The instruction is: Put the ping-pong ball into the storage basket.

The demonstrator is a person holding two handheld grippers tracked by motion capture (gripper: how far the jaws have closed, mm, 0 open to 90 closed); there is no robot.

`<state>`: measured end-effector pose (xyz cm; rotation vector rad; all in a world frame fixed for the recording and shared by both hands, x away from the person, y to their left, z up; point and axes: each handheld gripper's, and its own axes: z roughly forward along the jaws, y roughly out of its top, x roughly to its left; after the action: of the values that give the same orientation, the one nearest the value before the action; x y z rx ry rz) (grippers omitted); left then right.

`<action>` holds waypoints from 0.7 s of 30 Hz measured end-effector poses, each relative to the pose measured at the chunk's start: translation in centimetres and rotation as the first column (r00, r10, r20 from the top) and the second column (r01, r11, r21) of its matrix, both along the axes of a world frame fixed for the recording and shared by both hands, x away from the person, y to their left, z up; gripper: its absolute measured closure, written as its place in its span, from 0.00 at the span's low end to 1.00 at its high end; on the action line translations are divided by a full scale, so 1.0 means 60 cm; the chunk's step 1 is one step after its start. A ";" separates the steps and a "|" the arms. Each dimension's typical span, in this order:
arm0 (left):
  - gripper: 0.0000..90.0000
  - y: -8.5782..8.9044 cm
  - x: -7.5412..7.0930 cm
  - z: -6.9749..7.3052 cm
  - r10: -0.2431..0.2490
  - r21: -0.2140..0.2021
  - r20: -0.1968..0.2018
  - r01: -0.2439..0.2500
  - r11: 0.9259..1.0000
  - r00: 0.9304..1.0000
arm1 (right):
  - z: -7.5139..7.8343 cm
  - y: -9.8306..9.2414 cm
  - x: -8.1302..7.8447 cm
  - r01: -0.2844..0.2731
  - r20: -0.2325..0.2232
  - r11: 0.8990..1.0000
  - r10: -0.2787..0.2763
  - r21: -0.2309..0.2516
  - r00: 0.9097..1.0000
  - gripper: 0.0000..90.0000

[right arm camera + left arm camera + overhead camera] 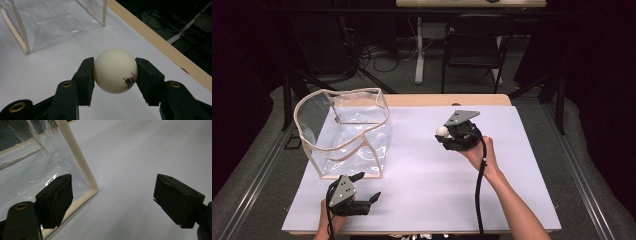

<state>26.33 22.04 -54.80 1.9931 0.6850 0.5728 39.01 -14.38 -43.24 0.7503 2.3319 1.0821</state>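
White surface (pixel 422 170), dark room behind. Right gripper (pixel 115 72) fingers pinch ball (pixel 115 71) at its sides, held above surface, likely bound for clear bag (pixel 343 131). Left gripper (pixel 112 200) fingers spread beside bag corner, likely to steady it.

A white-topped table (pixel 427 190) (wooden edge at the back) carries a clear plastic bag (pixel 344 132) standing open.

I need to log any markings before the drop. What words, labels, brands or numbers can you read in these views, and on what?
Small white ball, held in the right gripper: a red and dark printed mark low on its side, too small and blurred to read.
Clear plastic bag with cream trim: no print to be seen.
White table sheet: no print to be seen.
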 end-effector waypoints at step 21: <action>0.18 0.001 0.001 0.000 0.001 -0.005 0.000 -0.001 1.000 1.000 | 0.018 0.021 0.029 -0.010 -0.001 1.000 0.010 0.010 1.000 0.57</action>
<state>26.36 22.09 -54.81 1.9882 0.6864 0.5709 40.78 -13.13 -42.16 0.7441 2.3348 1.0991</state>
